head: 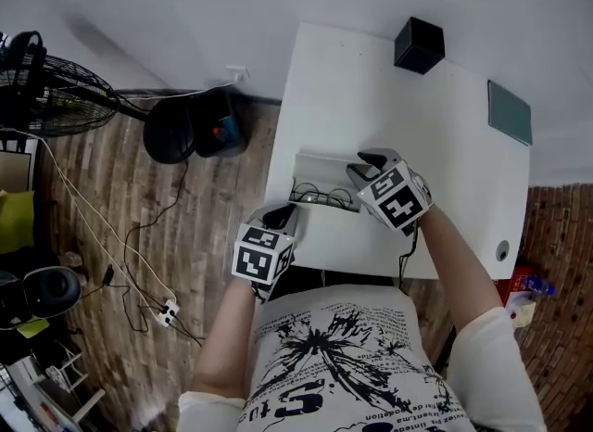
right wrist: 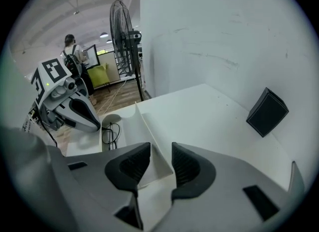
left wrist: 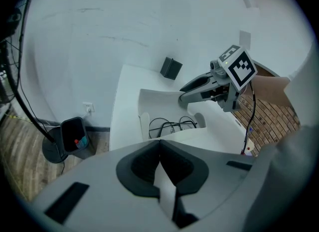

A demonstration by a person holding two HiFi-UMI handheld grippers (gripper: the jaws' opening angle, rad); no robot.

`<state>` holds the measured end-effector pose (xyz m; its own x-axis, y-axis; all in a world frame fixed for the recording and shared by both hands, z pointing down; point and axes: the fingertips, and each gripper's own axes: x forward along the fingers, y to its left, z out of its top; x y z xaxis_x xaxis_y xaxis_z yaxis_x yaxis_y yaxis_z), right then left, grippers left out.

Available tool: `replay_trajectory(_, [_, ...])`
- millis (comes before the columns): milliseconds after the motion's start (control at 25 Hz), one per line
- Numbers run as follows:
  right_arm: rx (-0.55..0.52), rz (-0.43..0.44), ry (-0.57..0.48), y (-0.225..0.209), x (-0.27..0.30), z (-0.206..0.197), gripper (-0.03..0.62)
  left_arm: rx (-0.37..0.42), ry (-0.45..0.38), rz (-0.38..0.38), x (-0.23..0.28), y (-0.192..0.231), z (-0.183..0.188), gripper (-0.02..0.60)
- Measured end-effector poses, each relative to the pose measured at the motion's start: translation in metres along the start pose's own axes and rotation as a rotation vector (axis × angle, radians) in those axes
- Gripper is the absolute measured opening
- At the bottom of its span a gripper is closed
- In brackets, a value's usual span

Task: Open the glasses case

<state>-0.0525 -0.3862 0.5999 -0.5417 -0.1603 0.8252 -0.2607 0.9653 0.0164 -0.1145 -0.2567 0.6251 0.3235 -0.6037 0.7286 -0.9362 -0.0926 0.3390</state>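
White worktop (head: 463, 171) carries the glasses case (head: 324, 163) near its front left corner, long axis along the front edge, lid already raised. On the case's near flap the left gripper (left wrist: 159, 169) is clamped; the right gripper (right wrist: 155, 164) straddles the lid's right end, pads slightly apart, not pressing. Inside lie the glasses (head: 320, 198).

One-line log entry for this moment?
glasses case: open, glasses inside | left gripper: shut on its near edge | right gripper: open, lid edge between jaws
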Motion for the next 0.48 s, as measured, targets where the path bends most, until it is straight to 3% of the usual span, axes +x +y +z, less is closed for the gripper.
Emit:
replay_trajectory(80, [0.022, -0.018, -0.019, -0.002, -0.007, 0.002, 0.179, 0.011, 0.007, 0.003, -0.001, 0.0, 0.0, 0.014])
replay_trajectory(280, [0.092, -0.071, -0.137, -0.006, -0.039, 0.013, 0.181, 0.058, -0.027, 0.018, -0.011, -0.003, 0.01, 0.014])
replay_trajectory(480, [0.158, -0.07, -0.295, 0.007, -0.082, 0.026, 0.114, 0.12, -0.14, 0.0, -0.035, -0.016, 0.041, 0.014])
